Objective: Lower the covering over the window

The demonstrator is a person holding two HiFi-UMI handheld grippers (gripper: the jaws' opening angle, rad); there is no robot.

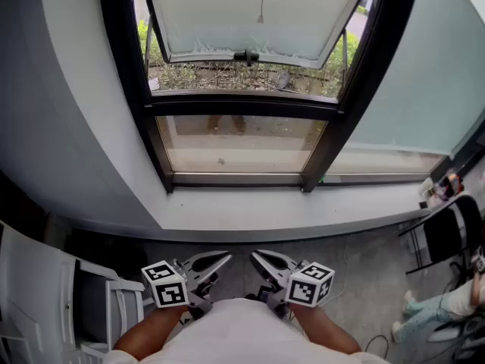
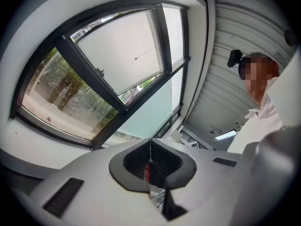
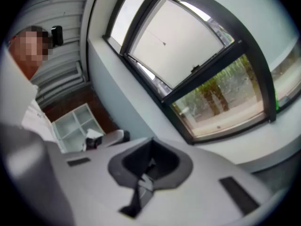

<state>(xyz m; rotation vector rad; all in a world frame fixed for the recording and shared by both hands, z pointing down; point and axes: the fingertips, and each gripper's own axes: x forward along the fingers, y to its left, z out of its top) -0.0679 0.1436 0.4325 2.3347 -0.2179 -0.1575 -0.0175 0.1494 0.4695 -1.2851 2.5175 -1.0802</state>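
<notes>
The white blind [image 1: 220,14] hangs over the top part of the window [image 1: 242,146], well ahead of and above both grippers. Its thin pull cord [image 1: 262,2] drops straight down the middle. The left gripper [image 1: 217,262] and right gripper [image 1: 264,262] sit low by the person's body, fingers pressed together on nothing, each about as far from the cord.
</notes>
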